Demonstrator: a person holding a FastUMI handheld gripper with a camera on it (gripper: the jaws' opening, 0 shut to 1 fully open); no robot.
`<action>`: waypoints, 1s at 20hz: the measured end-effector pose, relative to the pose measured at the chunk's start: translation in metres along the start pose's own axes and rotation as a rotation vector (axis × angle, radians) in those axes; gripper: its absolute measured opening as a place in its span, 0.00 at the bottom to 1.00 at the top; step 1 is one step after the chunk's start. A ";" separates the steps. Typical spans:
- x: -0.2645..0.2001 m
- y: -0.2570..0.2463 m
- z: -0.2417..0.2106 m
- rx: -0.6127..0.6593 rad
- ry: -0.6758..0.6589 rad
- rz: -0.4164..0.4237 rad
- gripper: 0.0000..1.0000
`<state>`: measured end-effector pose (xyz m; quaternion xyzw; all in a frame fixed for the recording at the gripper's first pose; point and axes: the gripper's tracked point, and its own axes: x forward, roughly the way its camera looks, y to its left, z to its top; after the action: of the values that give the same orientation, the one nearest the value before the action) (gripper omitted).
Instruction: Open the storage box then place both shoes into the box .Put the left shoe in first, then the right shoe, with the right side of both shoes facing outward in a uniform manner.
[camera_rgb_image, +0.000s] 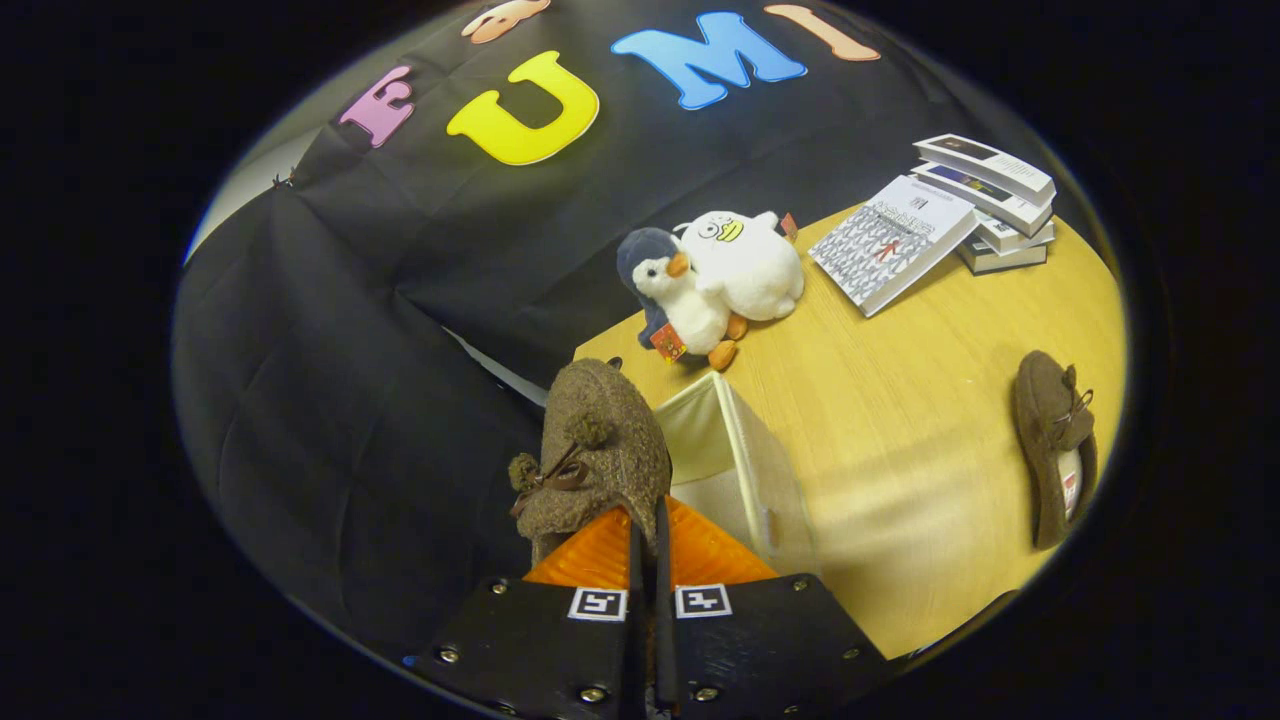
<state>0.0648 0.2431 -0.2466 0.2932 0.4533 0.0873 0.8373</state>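
The gripper (648, 540) has its two orange fingers (600, 550) drawn almost together, pinching the rim of a brown fuzzy shoe (600, 455) between them. The shoe hangs off the fingertips with its toe pointing away and its little bow and pompom on the left side. It sits over the near left corner of the wooden table (900, 420), half above the black cloth that drops away past the table's edge.

Just right of the held shoe stands the storage box (735, 460), cream fabric, its top open and its pale inside wall showing. Its far corner points toward the toys; its near wall runs down beside the right finger.

The second shoe (1055, 445) lies well apart on the right of the table, sole side partly turned up, close to the table's right edge. Between it and the box is a wide bare stretch of wood.

At the far edge a plush penguin (675, 290) leans against a white plush toy (745, 265). Farther right, a stack of books (990, 200) with one book (890, 240) propped against it.
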 end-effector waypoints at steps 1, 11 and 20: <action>0.007 0.003 -0.006 0.000 0.008 -0.003 0.04; 0.045 0.007 -0.066 0.009 0.071 -0.064 0.04; 0.023 0.030 -0.046 -0.205 0.019 0.030 0.98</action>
<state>0.0437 0.2959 -0.2648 0.2120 0.4453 0.1484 0.8572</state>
